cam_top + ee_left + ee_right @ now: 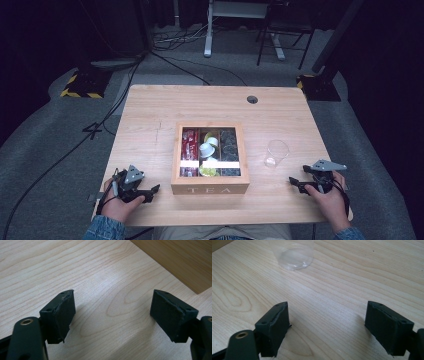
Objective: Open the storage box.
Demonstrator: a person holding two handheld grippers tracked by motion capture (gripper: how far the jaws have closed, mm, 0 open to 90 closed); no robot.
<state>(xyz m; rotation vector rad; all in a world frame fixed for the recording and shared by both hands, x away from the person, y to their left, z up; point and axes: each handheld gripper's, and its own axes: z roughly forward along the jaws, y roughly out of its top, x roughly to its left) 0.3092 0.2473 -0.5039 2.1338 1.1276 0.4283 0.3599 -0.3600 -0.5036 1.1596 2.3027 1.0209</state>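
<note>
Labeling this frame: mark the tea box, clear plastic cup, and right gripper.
tea box [210,189]: high view, front wall.
clear plastic cup [276,153]: high view, side wall.
right gripper [295,183]: high view, between its fingertips.

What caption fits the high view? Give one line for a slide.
Open left gripper and right gripper rest beside a wooden tea box, clear plastic cup at right.

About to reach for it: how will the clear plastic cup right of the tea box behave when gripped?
The clear thin-walled plastic cup looks empty, so probably light and easily tipped or pushed. Its glossy wall may slip or flex, so the open right gripper should close gently.
</note>
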